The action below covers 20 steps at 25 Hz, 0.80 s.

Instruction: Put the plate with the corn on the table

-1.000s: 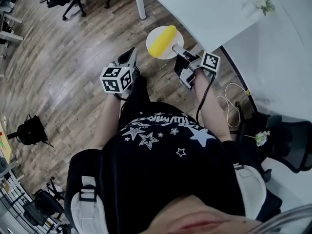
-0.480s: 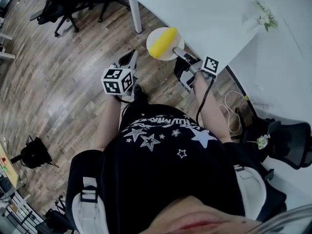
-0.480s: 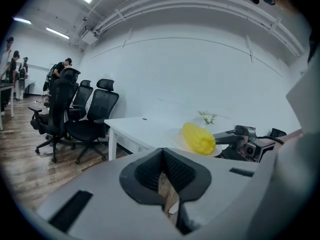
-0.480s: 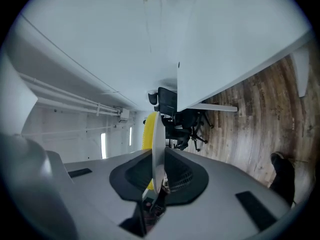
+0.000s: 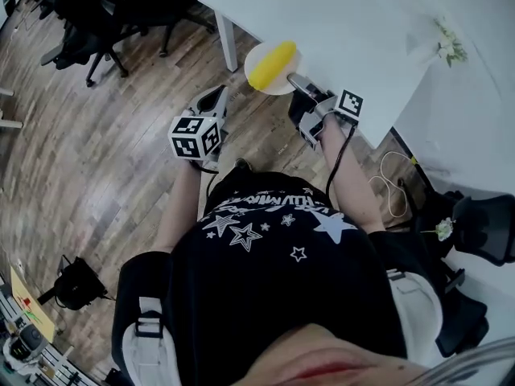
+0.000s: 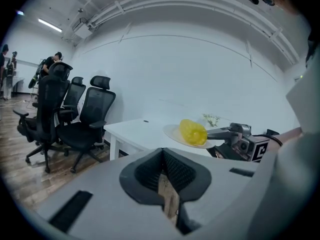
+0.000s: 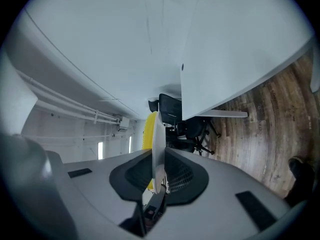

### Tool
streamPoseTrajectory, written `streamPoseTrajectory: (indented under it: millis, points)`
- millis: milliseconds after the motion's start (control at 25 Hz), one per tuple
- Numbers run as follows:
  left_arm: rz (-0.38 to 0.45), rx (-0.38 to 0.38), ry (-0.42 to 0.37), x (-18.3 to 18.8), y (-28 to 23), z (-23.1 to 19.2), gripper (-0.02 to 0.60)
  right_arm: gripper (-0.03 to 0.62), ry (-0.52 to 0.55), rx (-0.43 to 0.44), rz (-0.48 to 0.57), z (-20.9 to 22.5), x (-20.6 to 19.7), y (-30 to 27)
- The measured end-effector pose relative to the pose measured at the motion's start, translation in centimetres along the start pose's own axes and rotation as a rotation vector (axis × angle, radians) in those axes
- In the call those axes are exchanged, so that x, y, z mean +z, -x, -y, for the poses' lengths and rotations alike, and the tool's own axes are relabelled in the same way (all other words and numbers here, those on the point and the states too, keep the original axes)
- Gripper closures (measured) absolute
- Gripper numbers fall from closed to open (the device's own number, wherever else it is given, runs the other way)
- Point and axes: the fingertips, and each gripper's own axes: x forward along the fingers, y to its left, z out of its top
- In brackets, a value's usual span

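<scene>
A white plate (image 5: 282, 84) carries a yellow corn cob (image 5: 271, 65) and hangs at the near edge of the white table (image 5: 362, 30). My right gripper (image 5: 296, 81) is shut on the plate's near rim. In the right gripper view the plate (image 7: 156, 149) stands edge-on between the pads, with the corn (image 7: 148, 129) behind it. To the left, over the wooden floor, my left gripper (image 5: 214, 96) is shut and holds nothing. Its own view shows the plate (image 6: 172, 131), the corn (image 6: 192, 132) and the right gripper (image 6: 220, 132) in front of the table (image 6: 135, 129).
Black office chairs (image 5: 88, 14) stand on the floor at the upper left. A small bunch of flowers (image 5: 449, 47) lies on the table. Cables (image 5: 394, 187) and another chair (image 5: 483, 223) are at the right, and a dark bag (image 5: 76, 284) at the lower left.
The person has stepped toward the table. The plate in my right gripper has moved from over the floor to the table's near edge. The left gripper stays beside it.
</scene>
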Motion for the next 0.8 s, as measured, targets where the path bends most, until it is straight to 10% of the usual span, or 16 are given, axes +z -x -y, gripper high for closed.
streamPoseTrajectory:
  millis: [800]
  points:
    - [-0.020, 0.026, 0.034, 3.8, -7.2, -11.5, 0.575, 0.551, -0.039, -0.004, -0.013, 1.8, 6.5, -13.0]
